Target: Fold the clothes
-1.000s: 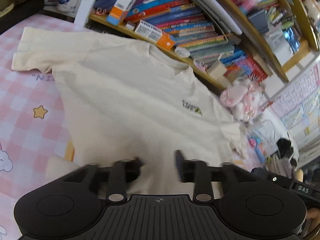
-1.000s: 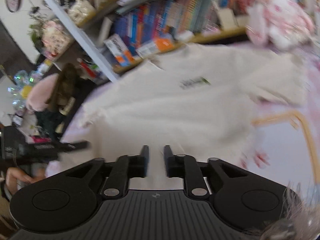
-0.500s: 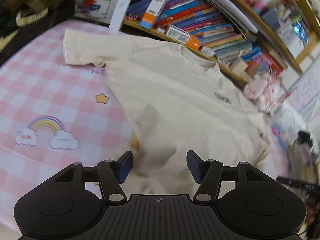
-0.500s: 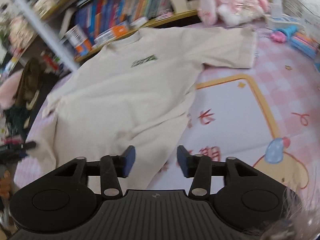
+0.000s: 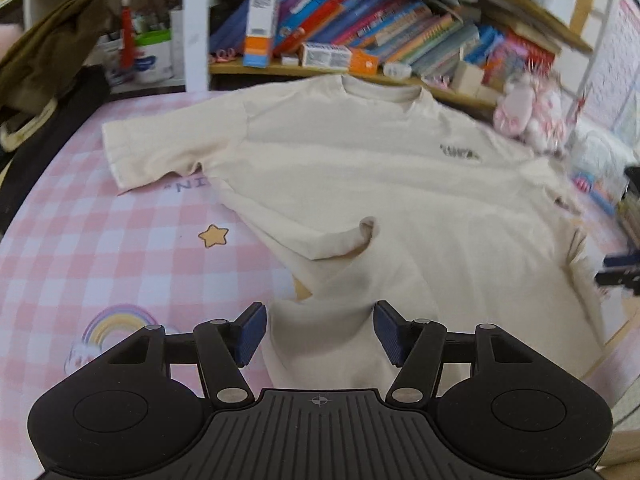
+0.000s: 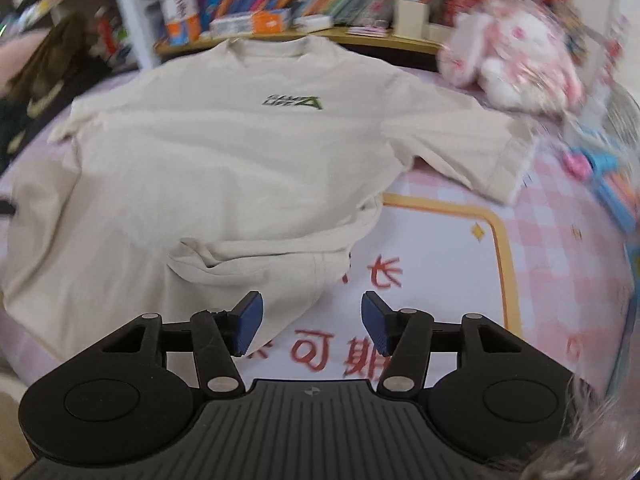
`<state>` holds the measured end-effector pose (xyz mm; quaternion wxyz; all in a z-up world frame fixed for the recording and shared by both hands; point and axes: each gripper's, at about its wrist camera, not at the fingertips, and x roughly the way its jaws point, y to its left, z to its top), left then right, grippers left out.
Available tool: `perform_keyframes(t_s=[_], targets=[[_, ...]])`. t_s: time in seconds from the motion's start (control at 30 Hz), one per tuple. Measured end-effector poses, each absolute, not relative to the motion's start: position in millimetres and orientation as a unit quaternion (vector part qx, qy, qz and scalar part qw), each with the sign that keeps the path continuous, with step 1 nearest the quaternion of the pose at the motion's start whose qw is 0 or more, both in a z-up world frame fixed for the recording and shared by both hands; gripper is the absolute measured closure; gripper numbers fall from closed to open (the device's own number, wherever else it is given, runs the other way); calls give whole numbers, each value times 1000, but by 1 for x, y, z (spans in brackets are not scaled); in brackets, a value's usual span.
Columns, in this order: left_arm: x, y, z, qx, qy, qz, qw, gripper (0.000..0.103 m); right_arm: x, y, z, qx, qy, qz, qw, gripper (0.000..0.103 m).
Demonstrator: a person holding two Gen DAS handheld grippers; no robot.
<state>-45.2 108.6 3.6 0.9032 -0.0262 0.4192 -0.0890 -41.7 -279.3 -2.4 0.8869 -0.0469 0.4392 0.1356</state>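
Note:
A cream T-shirt (image 5: 360,168) with a small green chest logo (image 6: 292,101) lies face up on a pink checked bedsheet (image 5: 100,248), collar toward the shelf. Its lower sides are rucked into folds (image 5: 340,244). My left gripper (image 5: 320,330) hovers open over the shirt's lower left hem; cloth lies under the gap, and the pads do not press on it. My right gripper (image 6: 312,320) hangs at the shirt's lower right corner (image 6: 296,288) with its jaws opening. That corner reaches under its left finger (image 6: 248,322), and printed sheet shows in the gap.
A bookshelf (image 5: 360,40) crammed with books and boxes runs behind the collar. A pink plush toy (image 6: 508,64) sits at the back right, blue and pink toys (image 6: 608,184) beside the right sleeve. Dark clothing (image 5: 44,64) is piled off the bed's left edge.
Both grippers have rolled level and sunk toward the shirt's bottom hem. The right jaws have spread from nearly shut to wide. The shirt's lower sides now show rucked folds.

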Motion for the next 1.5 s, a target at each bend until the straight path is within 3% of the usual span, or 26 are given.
perform_keyframes(t_s=[0.3, 0.4, 0.47, 0.5, 0.53, 0.63, 0.9, 1.07, 1.27, 1.37, 1.43, 1.5], targets=[[-21, 99, -13, -11, 446, -120, 887, 46, -6, -270, -6, -94, 454, 184, 867, 49], [-22, 95, -18, -11, 453, -119, 883, 59, 1, -266, -12, -82, 472, 188, 858, 58], [-24, 92, -18, -12, 452, -122, 883, 71, 2, -268, -14, -65, 477, 186, 857, 58], [-25, 90, -18, -16, 454, -125, 882, 86, 3, -269, -15, -55, 478, 185, 857, 58], [-28, 87, -15, -10, 451, -126, 884, 94, 3, -272, -15, -44, 479, 185, 857, 58], [-40, 81, -1, 13, 433, -123, 893, 97, -2, -271, -10, -31, 473, 179, 862, 79], [-91, 144, 51, -85, 383, -31, 919, 97, -58, -294, 44, 1, 412, 134, 901, 85], [-131, 176, 67, -208, 362, 1, 909, 97, -93, -330, 73, 96, 411, 107, 900, 86], [-164, 184, 69, -280, 359, 6, 890, 96, -141, -354, 90, 197, 425, 115, 876, 86], [-174, 190, 64, -280, 371, 42, 884, 86, -161, -361, 86, 235, 442, 113, 858, 86], [-180, 197, 61, -272, 378, 82, 881, 65, -172, -364, 80, 234, 457, 98, 853, 84], [-187, 204, 59, -268, 377, 112, 880, 54, -180, -365, 71, 210, 477, 72, 851, 68]])
